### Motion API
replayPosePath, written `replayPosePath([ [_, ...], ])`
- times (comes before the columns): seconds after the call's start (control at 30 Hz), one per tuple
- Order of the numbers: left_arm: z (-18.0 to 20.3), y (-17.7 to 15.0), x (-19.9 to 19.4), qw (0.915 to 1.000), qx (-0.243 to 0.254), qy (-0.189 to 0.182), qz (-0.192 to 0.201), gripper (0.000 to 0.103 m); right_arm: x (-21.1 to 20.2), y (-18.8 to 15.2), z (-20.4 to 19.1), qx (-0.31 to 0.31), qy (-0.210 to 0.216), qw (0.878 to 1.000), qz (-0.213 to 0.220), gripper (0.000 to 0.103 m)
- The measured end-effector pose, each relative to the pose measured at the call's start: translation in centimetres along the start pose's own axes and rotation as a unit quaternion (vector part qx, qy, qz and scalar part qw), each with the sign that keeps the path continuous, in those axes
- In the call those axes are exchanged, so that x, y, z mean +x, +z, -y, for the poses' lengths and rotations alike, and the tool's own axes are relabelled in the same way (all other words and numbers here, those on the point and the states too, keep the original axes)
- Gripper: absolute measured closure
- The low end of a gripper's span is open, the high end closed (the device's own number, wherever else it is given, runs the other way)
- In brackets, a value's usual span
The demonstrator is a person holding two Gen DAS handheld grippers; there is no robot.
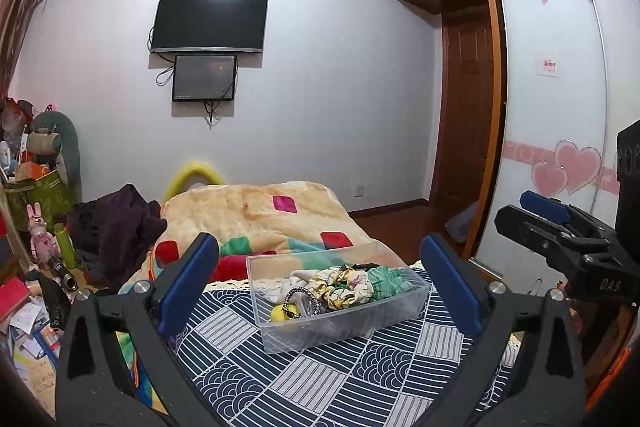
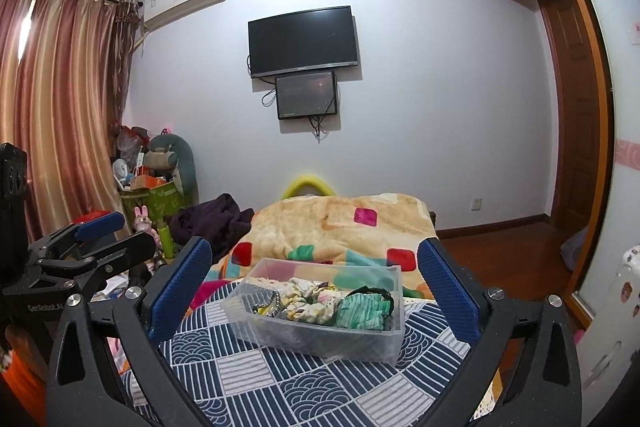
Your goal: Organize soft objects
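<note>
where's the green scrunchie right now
The green scrunchie lies inside the clear plastic bin on the patterned bedspread, at the bin's right end beside the floral scrunchie, centred in both wrist views.

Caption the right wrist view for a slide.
Open hand-held gripper faces a clear box of scrunchies on the bed.

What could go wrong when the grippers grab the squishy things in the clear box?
1. The scrunchies lie tangled in one heap, so a gripper might lift several at once.
2. The box is light-looking plastic on a soft quilt; a push could slide or tip it.
3. Both the left gripper and right gripper are open and face the same box, so they might bump each other.
</note>
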State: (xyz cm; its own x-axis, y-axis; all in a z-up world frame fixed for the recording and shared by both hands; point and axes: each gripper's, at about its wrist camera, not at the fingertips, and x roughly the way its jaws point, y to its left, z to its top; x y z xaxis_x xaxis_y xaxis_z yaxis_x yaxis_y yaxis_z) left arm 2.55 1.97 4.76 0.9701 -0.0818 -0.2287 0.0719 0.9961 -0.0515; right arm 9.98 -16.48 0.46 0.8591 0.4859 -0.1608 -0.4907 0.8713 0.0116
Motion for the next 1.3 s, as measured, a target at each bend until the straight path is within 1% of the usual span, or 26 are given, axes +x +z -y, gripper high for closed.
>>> replayPosePath([
  [0.6,0.04,0.1,-0.12,1.0,0.002,0.0,0.001,0.001,-0.33,0.35,-0.16,0.001,0.005,1.0,0.003,0.0],
  [1.3,0.25,0.28,-0.37,0.9999,0.008,-0.011,0.003,0.0,-0.36,0.31,-0.17,0.004,0.003,1.0,0.003,0.0],
])
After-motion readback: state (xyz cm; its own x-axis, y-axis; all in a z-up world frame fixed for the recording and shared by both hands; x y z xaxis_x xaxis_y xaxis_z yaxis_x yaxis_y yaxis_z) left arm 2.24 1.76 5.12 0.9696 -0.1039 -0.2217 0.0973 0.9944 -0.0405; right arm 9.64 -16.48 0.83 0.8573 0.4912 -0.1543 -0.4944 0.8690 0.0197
